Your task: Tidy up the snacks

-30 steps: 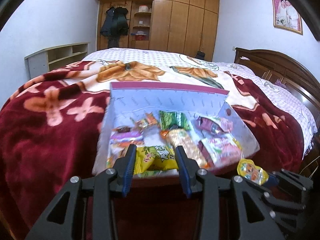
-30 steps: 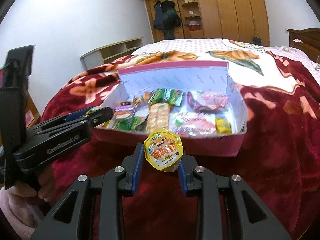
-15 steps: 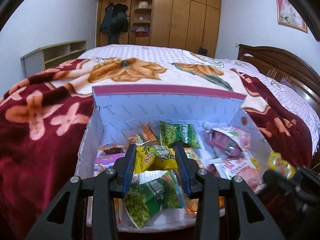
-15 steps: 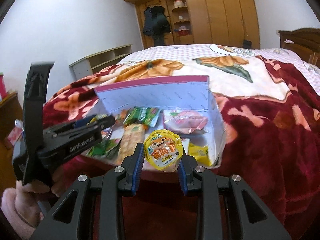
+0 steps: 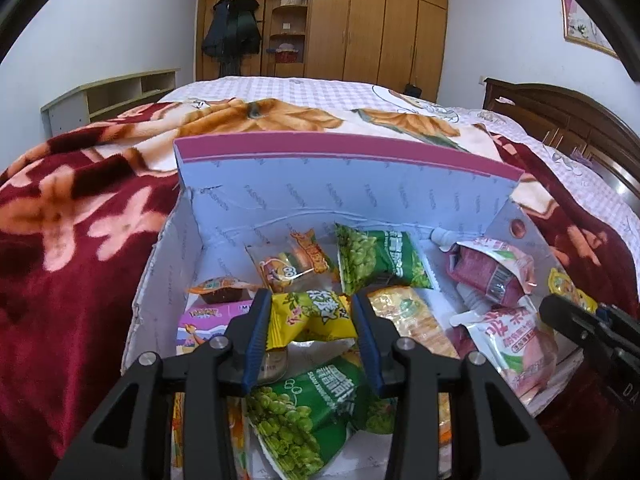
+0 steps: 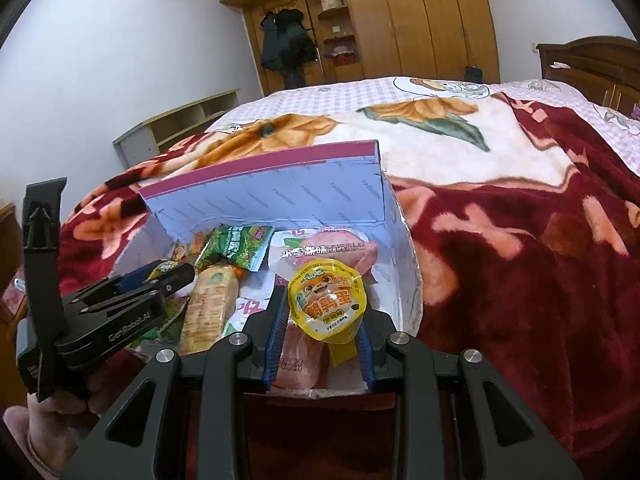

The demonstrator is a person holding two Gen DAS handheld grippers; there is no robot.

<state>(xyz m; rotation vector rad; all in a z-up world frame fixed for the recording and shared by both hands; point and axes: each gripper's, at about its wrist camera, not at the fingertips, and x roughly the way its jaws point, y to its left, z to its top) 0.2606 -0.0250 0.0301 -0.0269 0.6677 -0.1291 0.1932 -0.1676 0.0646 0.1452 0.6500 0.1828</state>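
A white cardboard box [image 5: 312, 196] with a pink rim lies open on the bed, full of snack packets. My left gripper [image 5: 310, 314] hangs over the box's near left part, shut on a yellow snack packet [image 5: 312, 314]. Under it lie green pea packets [image 5: 304, 408]. My right gripper [image 6: 324, 312] is shut on a round yellow egg snack pack [image 6: 327, 300], held above the near right corner of the box [image 6: 280, 196]. The left gripper [image 6: 160, 274] shows at the left of the right wrist view, and the right gripper's tips [image 5: 576, 312] at the right edge of the left wrist view.
The box rests on a dark red floral blanket [image 5: 68, 248] covering the bed. Pink pouches [image 5: 492, 272] and an orange cracker pack [image 5: 412, 316] fill the box's right side. A wooden wardrobe [image 5: 360, 24], a low shelf [image 5: 112, 92] and a headboard [image 5: 560, 116] stand beyond.
Both grippers have moved forward from the near side of the box to over its inside, each still holding its snack. The box looms larger and nearer.
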